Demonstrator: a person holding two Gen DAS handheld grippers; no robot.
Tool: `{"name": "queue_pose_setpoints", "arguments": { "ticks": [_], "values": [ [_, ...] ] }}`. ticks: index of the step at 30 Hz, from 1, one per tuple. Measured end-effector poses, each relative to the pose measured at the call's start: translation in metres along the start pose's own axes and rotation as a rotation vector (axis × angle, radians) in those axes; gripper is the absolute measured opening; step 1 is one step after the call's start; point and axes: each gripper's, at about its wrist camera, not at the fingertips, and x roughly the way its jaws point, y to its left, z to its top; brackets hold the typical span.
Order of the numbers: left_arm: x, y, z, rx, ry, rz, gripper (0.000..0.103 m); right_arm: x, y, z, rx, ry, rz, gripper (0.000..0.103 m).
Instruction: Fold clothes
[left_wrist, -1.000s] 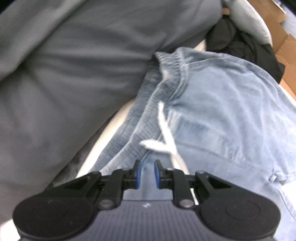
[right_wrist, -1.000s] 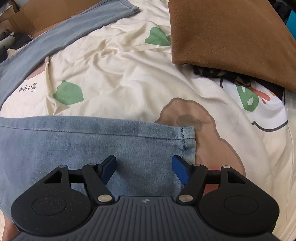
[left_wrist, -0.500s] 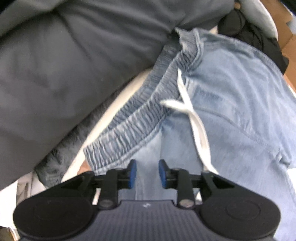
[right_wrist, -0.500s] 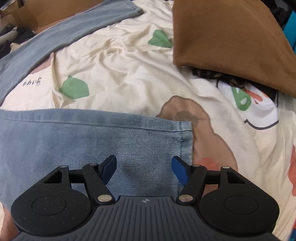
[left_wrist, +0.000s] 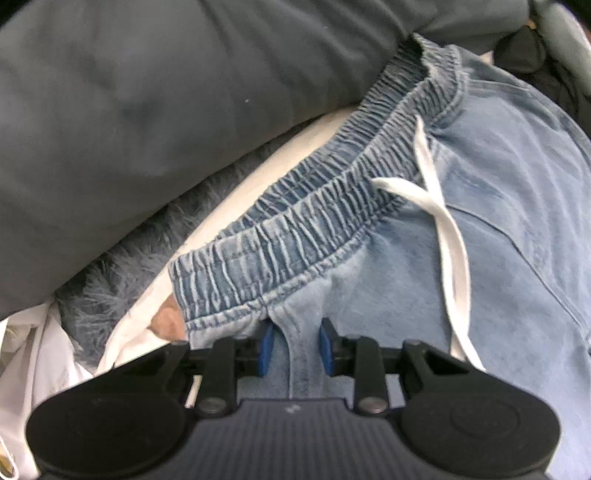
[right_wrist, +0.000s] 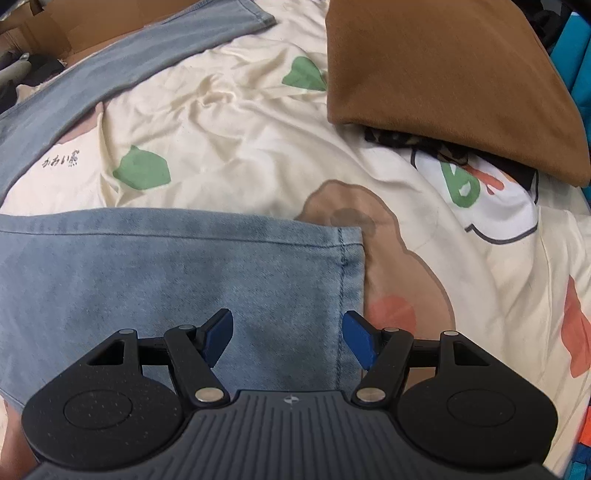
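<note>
Left claw (left_wrist: 293, 349) opened slightly, dropped toward jeans waistband (left_wrist: 295, 236).

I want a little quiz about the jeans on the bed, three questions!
1. True or false: the white drawstring lies on the jeans.
2. What sits on the printed sheet beyond the jean leg? A) brown cloth B) red towel C) yellow hat
3. Fill in: the right gripper has its fingers ____.

Key: 1 true; 2 A, the brown cloth; 3 open.
</note>
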Motion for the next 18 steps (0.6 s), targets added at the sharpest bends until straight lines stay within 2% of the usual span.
{"name": "queue_pose_setpoints", "arguments": {
  "ticks": [5, 9, 13, 18],
  "values": [
    [-0.006, -0.01, -0.001, 0.071, -0.017, 0.102, 0.025, 0.001, 0.0, 0.0, -0.001, 0.004, 0.0, 0.071],
    [-0.019, -0.023, 0.001, 0.113, 0.001, 0.151, 0.025, 0.001, 0.0, 0.001, -0.006, 0.0, 0.005, 0.071],
    [-0.044, -0.031, 0.007, 0.161, -0.011, 0.165, 0.025, 0.003, -0.001, 0.0, -0.004, -0.001, 0.012, 0.071],
    [-0.066, -0.036, 0.008, 0.149, -0.032, 0.148, 0.023, 0.005, -0.001, -0.004, -0.007, 0.006, 0.017, 0.071]
  ]
}}
